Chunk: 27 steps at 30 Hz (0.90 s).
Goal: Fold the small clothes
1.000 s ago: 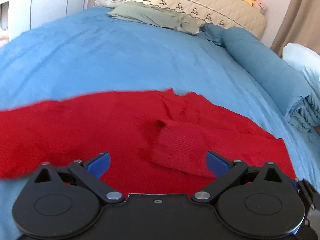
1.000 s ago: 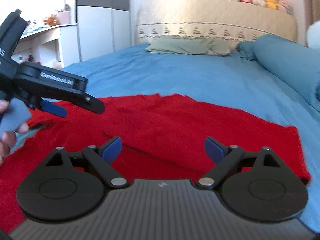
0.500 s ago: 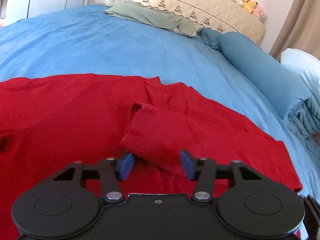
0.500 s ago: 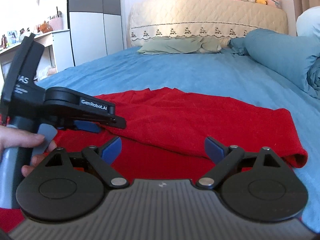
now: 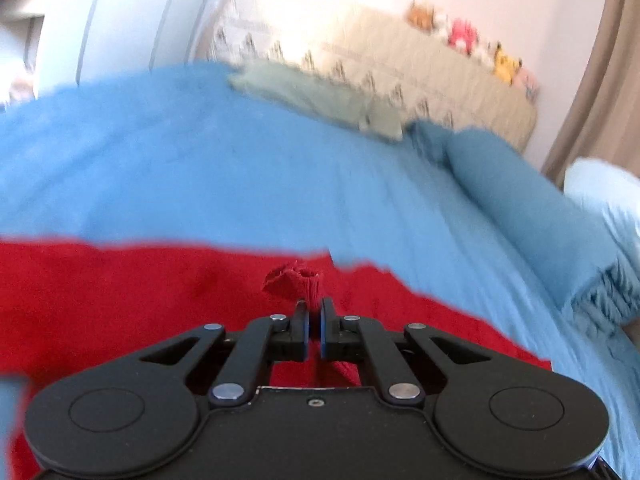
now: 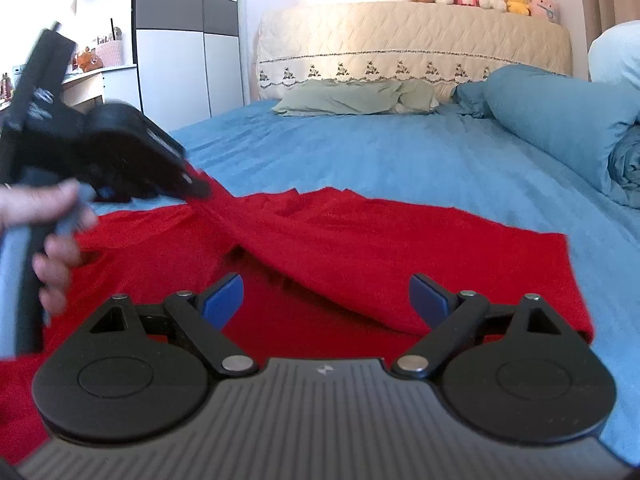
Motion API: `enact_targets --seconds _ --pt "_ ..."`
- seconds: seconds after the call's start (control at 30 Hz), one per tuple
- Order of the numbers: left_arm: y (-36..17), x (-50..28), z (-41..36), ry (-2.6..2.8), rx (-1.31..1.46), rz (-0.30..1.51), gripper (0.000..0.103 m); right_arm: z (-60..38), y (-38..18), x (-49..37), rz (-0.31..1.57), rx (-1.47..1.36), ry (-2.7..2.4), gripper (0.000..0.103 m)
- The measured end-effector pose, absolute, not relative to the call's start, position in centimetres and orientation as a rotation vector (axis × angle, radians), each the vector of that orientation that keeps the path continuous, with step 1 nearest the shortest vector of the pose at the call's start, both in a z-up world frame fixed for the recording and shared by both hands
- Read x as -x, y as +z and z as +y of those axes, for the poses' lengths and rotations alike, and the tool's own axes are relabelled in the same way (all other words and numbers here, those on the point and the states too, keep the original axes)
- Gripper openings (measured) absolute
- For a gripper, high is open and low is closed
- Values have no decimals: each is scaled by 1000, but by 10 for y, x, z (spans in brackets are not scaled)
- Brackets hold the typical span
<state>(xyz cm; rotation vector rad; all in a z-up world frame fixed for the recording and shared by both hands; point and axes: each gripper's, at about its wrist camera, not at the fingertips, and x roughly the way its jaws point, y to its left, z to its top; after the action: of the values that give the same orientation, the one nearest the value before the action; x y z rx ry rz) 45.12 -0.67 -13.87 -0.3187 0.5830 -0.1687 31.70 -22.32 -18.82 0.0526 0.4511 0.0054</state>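
Left gripper: clamped on sweater cuff, sleeve trailing toward 6 o'clock | right gripper: held agape, sweater at 12 o'clock.

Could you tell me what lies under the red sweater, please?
The red sweater lies on the blue bedsheet, which shows along its far and right edges. The left hand-held gripper lifts its sleeve cuff; the sheet beneath the sweater is covered.

Left gripper clamped tight on a cuff, raised; right gripper spread wide, hovering low.
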Motion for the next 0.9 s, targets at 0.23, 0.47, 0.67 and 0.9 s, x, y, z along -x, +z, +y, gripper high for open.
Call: enact_targets --seconds 0.23,0.47,0.67,0.9 --pt "-151 -445 54 -22 267 561 5 -220 -183 -316 468 -74 2 103" --pt "-172 -429 78 5 300 588 31 -218 -184 -323 499 -37 -23 103" --pt "-156 -427 77 -94 286 557 59 -251 -187 -350 509 -74 -108 103" --pt "-165 -456 60 -225 190 646 60 -297 -222 -363 644 -131 -164 103"
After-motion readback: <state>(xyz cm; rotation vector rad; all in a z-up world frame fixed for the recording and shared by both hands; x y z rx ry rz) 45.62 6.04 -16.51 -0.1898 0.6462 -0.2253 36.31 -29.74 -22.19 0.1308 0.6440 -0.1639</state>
